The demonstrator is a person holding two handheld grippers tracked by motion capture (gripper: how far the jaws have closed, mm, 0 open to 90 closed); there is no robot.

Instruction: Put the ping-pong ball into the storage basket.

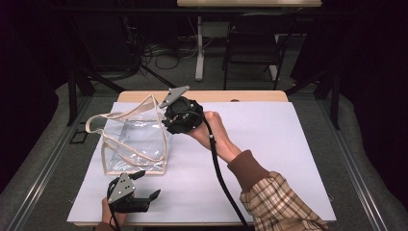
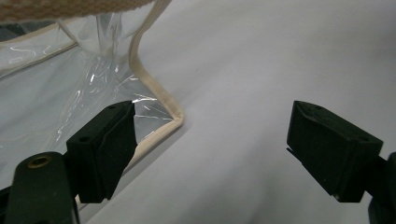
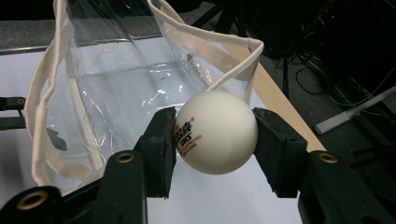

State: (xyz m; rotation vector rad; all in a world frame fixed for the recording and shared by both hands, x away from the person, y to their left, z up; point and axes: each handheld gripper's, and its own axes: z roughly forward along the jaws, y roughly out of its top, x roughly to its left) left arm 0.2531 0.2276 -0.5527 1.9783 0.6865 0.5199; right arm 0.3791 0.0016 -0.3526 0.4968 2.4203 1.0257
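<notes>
The right gripper (image 3: 215, 133) pinches a white ball (image 3: 215, 132) with red and black print between its two black pads, one pad on each side of it. In the right gripper view the ball hangs just in front of the open mouth of a clear plastic bag (image 3: 126, 88) edged with cream fabric trim, and the near rim of that bag runs right behind the ball. In the high view this gripper (image 1: 179, 115) sits at the bag's upper right corner, held by a hand (image 1: 211, 130) whose plaid sleeve (image 1: 276, 202) reaches in from the lower right, with a black cable (image 1: 221, 178) trailing back along the forearm. The bag (image 1: 132, 139) stands on a white sheet (image 1: 269, 144) that covers the desk (image 1: 255, 96), its cream handles (image 1: 98, 120) flopping to the left. The left gripper (image 1: 139, 197) rests low near the front edge of the desk, just beside the bag's bottom corner; its jaws are spread wide with nothing between them. In the left gripper view one pad lies over the bag's trimmed corner (image 2: 175, 119), while the other stands over bare white sheet, well apart from it. Beyond the desk stand a dark chair (image 1: 252, 43) and a white desk leg (image 1: 199, 48), with cables (image 1: 163, 55) strewn on the floor.
</notes>
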